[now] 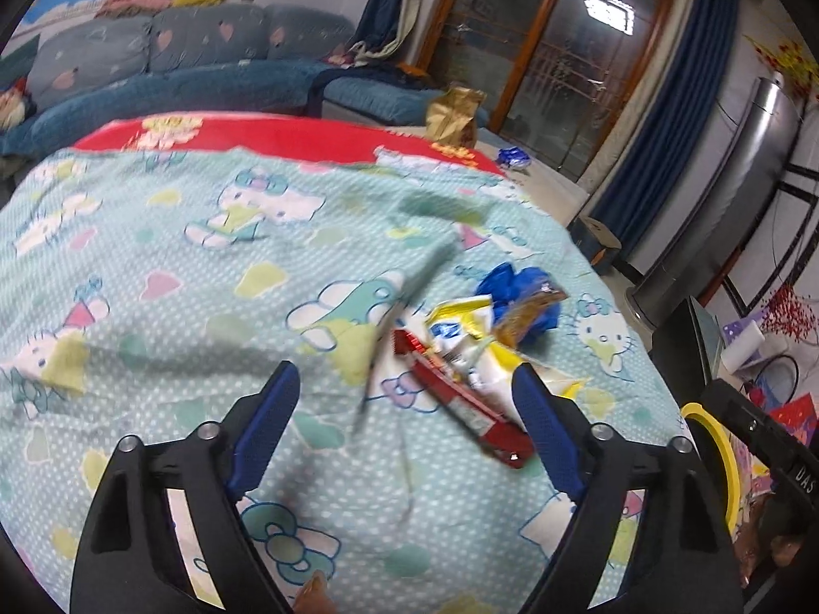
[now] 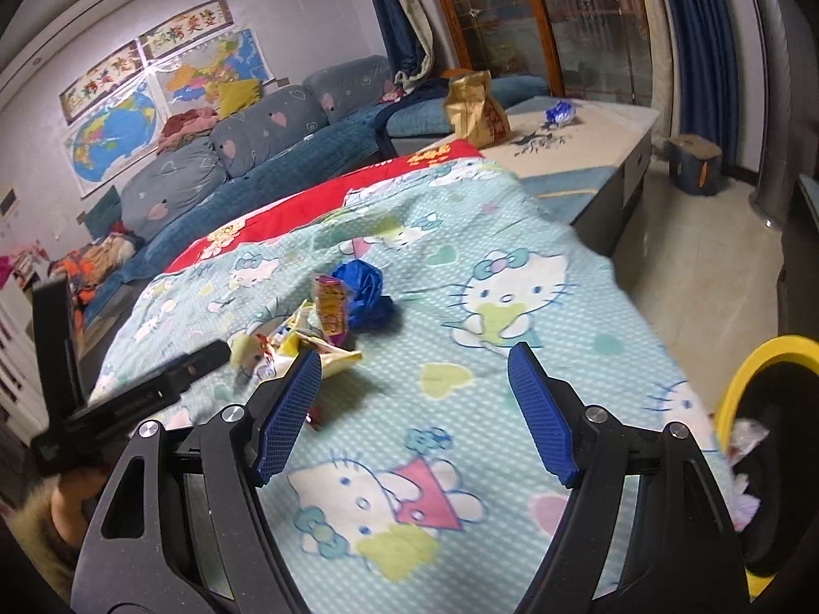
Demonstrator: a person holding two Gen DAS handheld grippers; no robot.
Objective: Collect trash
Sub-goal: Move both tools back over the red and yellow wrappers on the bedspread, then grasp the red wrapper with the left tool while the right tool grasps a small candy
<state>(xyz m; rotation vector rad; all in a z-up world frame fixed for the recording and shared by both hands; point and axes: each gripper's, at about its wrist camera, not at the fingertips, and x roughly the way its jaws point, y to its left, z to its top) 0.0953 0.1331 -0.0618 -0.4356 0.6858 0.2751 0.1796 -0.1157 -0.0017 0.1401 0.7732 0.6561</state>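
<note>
On patterned mint cloth (image 1: 205, 307): both grippers (image 1: 404, 424) (image 2: 414, 399) spread, empty; could snag fabric grabbing long red foil wrapper (image 1: 460, 404).

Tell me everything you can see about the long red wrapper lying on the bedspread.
The red wrapper is a long, narrow, glossy packet, probably foil or plastic, with small printed patches too blurred to read. It lies flat and slantwise on the cartoon-cat bedspread. Its far end is tucked under the yellow-and-white wrapper in the litter pile; its near end runs toward one blue finger of the left tool, whose jaws stand open around it without pressing it.
</note>
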